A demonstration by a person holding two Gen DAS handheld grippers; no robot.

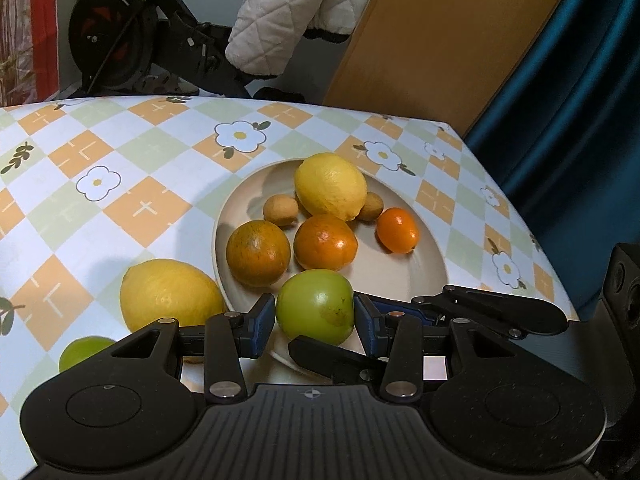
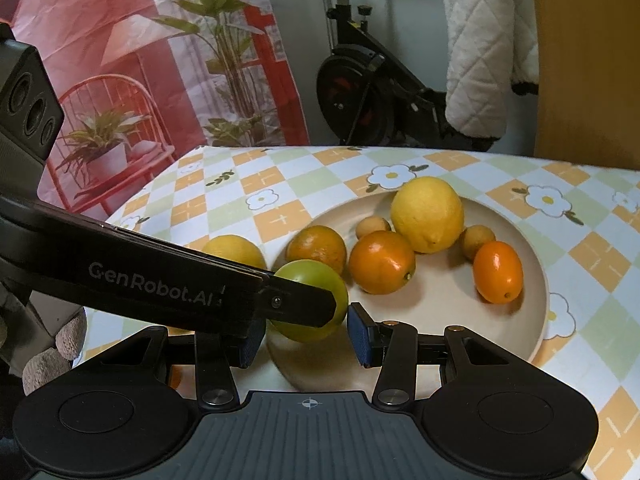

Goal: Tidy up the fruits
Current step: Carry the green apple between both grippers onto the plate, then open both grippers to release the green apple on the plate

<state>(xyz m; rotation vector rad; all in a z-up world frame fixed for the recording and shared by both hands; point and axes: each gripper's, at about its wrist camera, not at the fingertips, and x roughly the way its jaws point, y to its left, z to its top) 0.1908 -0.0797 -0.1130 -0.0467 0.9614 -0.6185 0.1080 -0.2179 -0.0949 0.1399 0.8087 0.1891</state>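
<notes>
My left gripper (image 1: 315,320) is shut on a green round fruit (image 1: 316,304), held over the near rim of a cream plate (image 1: 404,280). On the plate lie a lemon (image 1: 330,186), two dull oranges (image 1: 258,252) (image 1: 325,242), a bright kumquat (image 1: 397,230) and two small tan fruits (image 1: 280,210). A second lemon (image 1: 170,294) and another green fruit (image 1: 84,352) rest on the cloth to the left. My right gripper (image 2: 306,336) has its pads apart at the plate's (image 2: 440,320) near edge. The left gripper's finger (image 2: 160,276) crosses over it and hides part of the green fruit (image 2: 304,276).
The table wears a checked flower-print cloth (image 1: 120,208), and its right edge drops off beside a blue curtain (image 1: 580,80). An exercise bike (image 2: 360,92), a white quilted cloth (image 1: 280,12) and a wooden panel (image 1: 440,40) stand behind it. A red printed backdrop (image 2: 120,60) hangs at the far left.
</notes>
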